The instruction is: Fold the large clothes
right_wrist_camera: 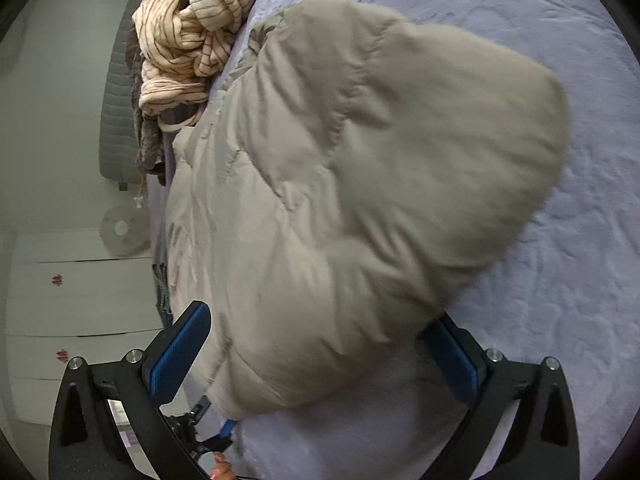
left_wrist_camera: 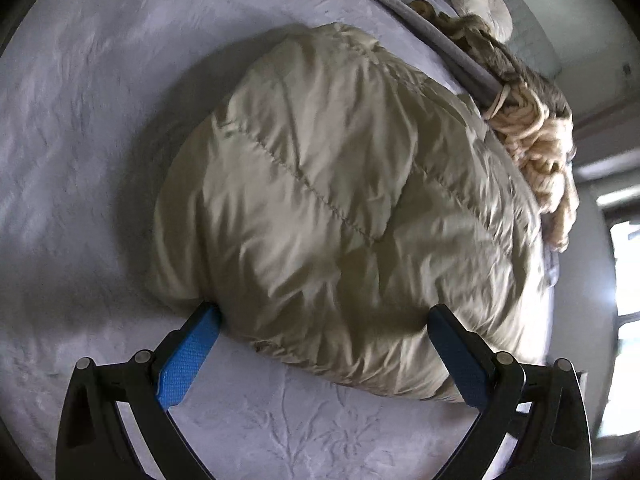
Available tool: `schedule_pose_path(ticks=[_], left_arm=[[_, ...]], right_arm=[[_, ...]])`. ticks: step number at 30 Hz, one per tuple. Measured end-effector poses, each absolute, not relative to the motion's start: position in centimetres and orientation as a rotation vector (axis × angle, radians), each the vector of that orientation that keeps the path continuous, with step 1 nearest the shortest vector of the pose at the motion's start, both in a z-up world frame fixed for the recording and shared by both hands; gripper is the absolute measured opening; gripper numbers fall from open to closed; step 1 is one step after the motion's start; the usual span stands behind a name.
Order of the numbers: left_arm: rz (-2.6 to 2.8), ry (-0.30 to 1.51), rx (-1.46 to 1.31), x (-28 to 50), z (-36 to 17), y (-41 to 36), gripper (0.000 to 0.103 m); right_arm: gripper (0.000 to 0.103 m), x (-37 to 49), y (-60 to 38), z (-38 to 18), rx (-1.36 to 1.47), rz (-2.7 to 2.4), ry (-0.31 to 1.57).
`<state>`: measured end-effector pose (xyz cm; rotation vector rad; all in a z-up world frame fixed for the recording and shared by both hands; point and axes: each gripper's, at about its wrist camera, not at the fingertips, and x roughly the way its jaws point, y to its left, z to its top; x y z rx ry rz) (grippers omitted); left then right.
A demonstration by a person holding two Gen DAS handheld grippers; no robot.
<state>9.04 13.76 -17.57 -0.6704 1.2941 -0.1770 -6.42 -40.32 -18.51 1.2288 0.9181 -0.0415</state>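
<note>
A puffy beige quilted jacket [left_wrist_camera: 340, 200] lies bundled on the pale lilac bedspread [left_wrist_camera: 80, 160]. My left gripper [left_wrist_camera: 324, 320] is open, its blue pads on either side of the jacket's near edge without pinching it. In the right wrist view the same jacket [right_wrist_camera: 360, 160] fills the middle. My right gripper [right_wrist_camera: 316, 328] is open, with the jacket's lower bulge between its blue fingers. The other gripper and a fingertip show at the bottom of that view [right_wrist_camera: 208, 436].
A pile of cream striped and brown clothes [right_wrist_camera: 192, 40] lies at the bed's edge beside the jacket; it also shows in the left wrist view [left_wrist_camera: 532, 152]. A round white fan [right_wrist_camera: 124, 230] stands on the floor by white cupboards. The bedspread [right_wrist_camera: 560, 320] extends right.
</note>
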Motion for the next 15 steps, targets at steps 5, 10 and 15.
schedule_pose_path(ticks=[5, 10, 15], left_arm=[[-0.201, 1.351, -0.851, 7.5, -19.8, 14.7, 0.103], [-0.189, 1.274, -0.893, 9.0, -19.9, 14.4, 0.103], [-0.147, 1.214, -0.915, 12.5, -19.5, 13.9, 0.102]], right_arm=[[0.103, -5.5, -39.9, -19.1, 1.235, -0.039, 0.927], [0.103, -4.7, -39.8, -19.5, 1.251, -0.015, 0.926], [0.103, -3.6, -40.4, -20.0, 1.351, 0.021, 0.862]])
